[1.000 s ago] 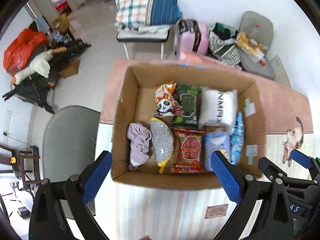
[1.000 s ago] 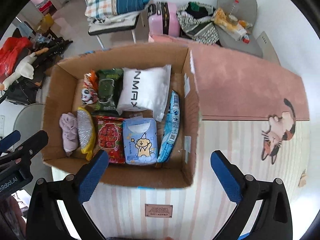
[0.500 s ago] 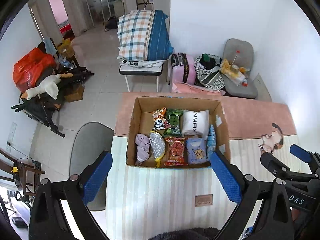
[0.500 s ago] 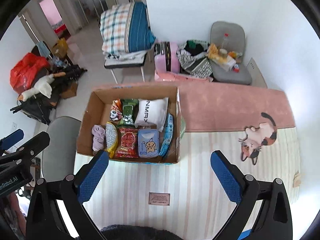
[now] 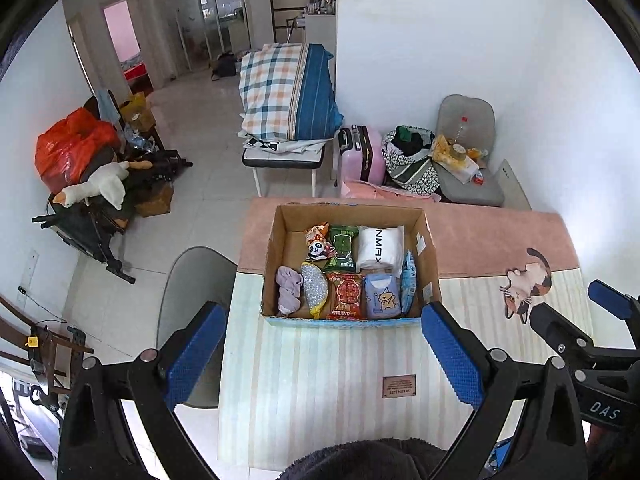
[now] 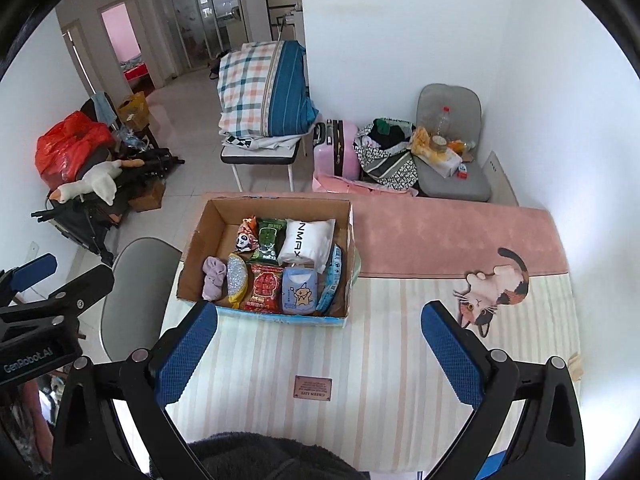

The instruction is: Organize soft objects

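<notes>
A cardboard box (image 5: 430, 258) (image 6: 192, 252) stands on the table mat. Inside lie a white pillow pack (image 5: 379, 248) (image 6: 306, 240), a purple cloth (image 5: 289, 290) (image 6: 214, 276), a glittery pouch (image 5: 315, 290), a red snack bag (image 5: 348, 294) (image 6: 264, 286), a blue tissue pack (image 5: 384, 296) (image 6: 299, 290), a green packet (image 5: 342, 246) and a panda bag (image 5: 318, 246). My left gripper (image 5: 320, 350) is open and empty, high above the table in front of the box. My right gripper (image 6: 318, 348) is open and empty, to the right of it.
The striped mat (image 5: 340, 384) with a pink band (image 6: 440, 236) and a cat picture (image 6: 494, 292) covers the table. A grey chair (image 5: 188, 280) stands at its left. A dark fuzzy thing (image 6: 256, 456) shows at the bottom edge. Cluttered chairs and a pink suitcase (image 5: 364, 152) stand behind.
Both grippers have pulled up and back from the box, which now looks much smaller. Both stay open and empty. The box contents have not moved.
</notes>
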Motion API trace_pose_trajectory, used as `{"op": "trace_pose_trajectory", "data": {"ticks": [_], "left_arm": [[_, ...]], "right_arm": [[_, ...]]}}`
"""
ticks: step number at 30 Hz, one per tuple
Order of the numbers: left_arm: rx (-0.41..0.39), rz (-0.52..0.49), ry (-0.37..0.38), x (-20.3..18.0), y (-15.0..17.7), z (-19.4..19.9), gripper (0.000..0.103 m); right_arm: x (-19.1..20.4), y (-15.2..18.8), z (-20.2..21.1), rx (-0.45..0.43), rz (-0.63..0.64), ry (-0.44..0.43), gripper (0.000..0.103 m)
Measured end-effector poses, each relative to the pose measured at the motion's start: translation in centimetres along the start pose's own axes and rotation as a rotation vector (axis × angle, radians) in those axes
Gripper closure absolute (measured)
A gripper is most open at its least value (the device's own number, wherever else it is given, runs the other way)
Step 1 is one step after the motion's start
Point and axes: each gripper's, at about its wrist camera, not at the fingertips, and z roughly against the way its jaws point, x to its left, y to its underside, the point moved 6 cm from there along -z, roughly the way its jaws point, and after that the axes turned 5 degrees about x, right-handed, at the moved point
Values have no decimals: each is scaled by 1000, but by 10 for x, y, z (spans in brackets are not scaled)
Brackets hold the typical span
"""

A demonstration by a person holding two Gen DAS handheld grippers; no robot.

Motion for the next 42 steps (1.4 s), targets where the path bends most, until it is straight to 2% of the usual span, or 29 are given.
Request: {"op": "trace_pose_trajectory", "data": {"ticks": [8, 25, 42], "left_arm": [[-22, 13, 5, 0, 5, 12, 2], [-14, 21, -17, 3, 4, -1, 2], [1, 30, 7, 0, 5, -6, 2]], "right_arm": [[0, 5, 19, -28, 14, 22, 0], [-12, -2, 15, -47, -20, 85, 0], [-13, -4, 14, -50, -21, 87, 0]]}}
